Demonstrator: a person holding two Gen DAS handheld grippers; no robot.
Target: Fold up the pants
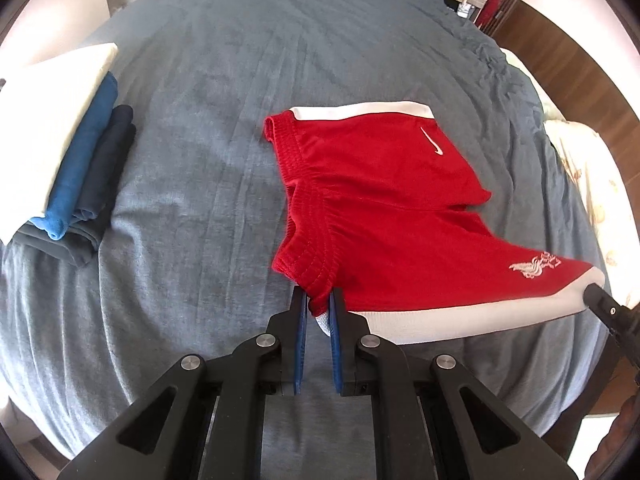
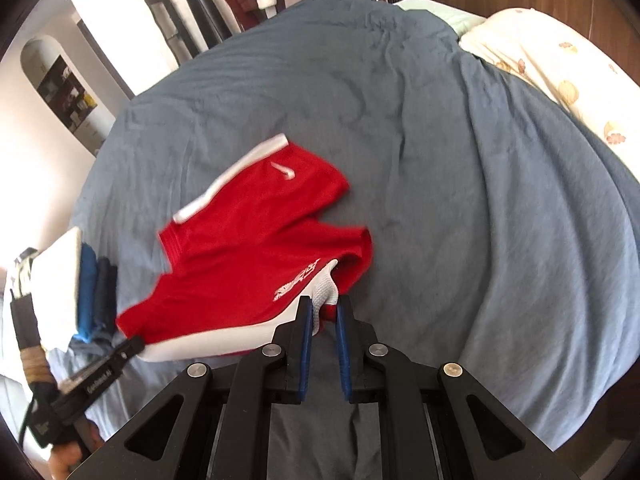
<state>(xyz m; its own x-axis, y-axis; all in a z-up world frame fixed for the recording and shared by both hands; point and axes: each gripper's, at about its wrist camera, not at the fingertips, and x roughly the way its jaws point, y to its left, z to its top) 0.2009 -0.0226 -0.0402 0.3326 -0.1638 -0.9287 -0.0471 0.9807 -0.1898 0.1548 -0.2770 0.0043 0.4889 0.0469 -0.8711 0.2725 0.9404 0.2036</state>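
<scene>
Pinching the near waistband corner, the left gripper has its blue-padded fingers closed on a bunch of the red polyester football shorts with white side bands. The right gripper likewise nips the white hem corner of the near leg, though motion blur there leaves the exact bite uncertain. Both corners sit at the fingertips, with the near white band stretched between them, running right from the left fingers. The rest of the shorts spreads ahead on the grey-blue bedsheet, the far leg lying flat. Well left of the left fingers stands a stack of folded clothes. I judge the coming fold carries this near edge forward onto the far one.
</scene>
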